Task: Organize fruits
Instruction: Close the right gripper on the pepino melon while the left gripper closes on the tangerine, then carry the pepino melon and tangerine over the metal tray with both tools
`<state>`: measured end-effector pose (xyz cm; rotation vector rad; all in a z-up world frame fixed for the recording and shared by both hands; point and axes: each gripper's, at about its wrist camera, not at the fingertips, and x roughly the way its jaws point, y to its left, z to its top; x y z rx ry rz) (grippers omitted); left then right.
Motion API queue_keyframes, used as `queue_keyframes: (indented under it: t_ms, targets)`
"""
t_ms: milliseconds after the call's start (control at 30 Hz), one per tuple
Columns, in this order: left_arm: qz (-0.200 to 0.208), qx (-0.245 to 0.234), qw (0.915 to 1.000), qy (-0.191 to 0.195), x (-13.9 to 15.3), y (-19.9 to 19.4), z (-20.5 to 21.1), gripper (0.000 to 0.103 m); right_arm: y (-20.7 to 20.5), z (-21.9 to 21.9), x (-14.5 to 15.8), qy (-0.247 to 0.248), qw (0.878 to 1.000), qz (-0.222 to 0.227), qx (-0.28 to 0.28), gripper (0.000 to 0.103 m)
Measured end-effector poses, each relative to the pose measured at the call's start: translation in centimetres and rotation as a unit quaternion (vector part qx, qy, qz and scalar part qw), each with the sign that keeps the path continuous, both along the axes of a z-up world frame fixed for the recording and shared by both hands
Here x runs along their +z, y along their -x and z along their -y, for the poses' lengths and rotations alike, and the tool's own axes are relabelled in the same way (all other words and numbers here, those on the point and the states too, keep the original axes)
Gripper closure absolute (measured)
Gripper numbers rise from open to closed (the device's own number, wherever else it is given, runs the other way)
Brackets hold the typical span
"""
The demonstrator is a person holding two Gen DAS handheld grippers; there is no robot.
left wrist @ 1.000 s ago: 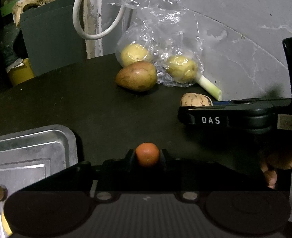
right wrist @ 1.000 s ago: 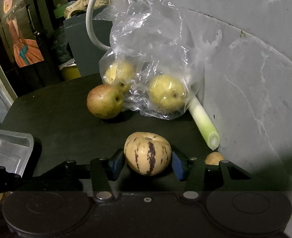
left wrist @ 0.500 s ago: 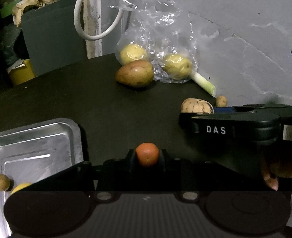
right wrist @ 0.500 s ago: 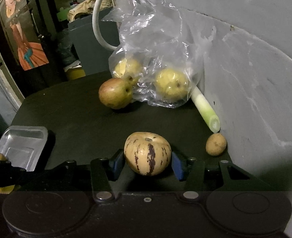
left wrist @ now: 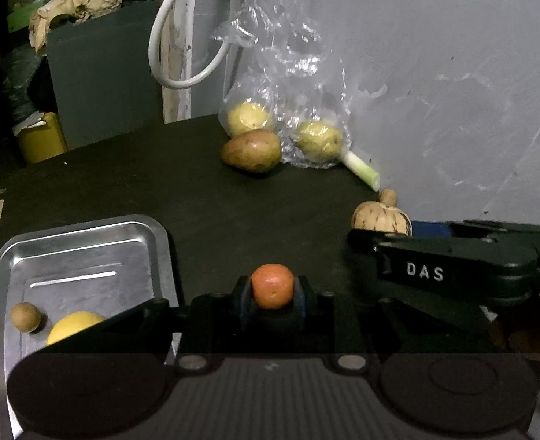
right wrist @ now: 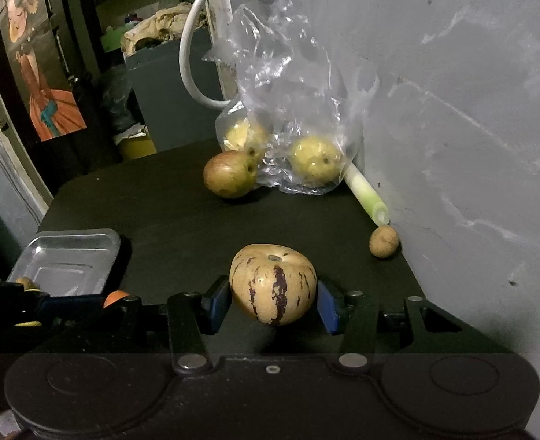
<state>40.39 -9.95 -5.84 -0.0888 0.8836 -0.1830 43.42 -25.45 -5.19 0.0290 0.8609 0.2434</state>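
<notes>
Left gripper (left wrist: 272,293) is clamped on a small orange fruit (left wrist: 272,286), held above the dark table (left wrist: 160,190) just right of the metal tray (left wrist: 87,253). The tray holds a yellow fruit (left wrist: 73,326) and a small brown ball-shaped fruit (left wrist: 25,316). Right gripper (right wrist: 273,302) is clamped on a striped cream fruit (right wrist: 272,283). Beyond it, a small brown fruit (right wrist: 383,241) lies by the wall, at the cut end of a leek (right wrist: 366,194). Farthest, a brown pear (right wrist: 229,173) touches a clear plastic bag (right wrist: 292,110) containing two yellow fruits (right wrist: 315,159).

Dim, grainy fisheye views, curved dark corners, glare on plastic
</notes>
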Motion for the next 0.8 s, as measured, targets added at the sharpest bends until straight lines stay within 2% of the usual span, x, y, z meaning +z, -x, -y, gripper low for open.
queue_keyframes:
  t_ms: [367,567,800]
  targets:
    - [0.024,0.012,0.9995,0.017,3.4,4.3,-5.2,0.076,4.5,-3.1,3.8,-0.006,1.0,0.025,-0.01,0.051]
    - [0.033,0.034,0.9988,0.014,4.4,6.8,-9.2,0.076,6.6,-5.9,4.3,-0.013,1.0,0.026,0.001,0.051]
    - [0.028,0.055,0.998,0.011,4.3,9.5,-13.2,0.076,9.1,-9.5,4.2,-0.016,0.999,0.02,0.023,0.051]
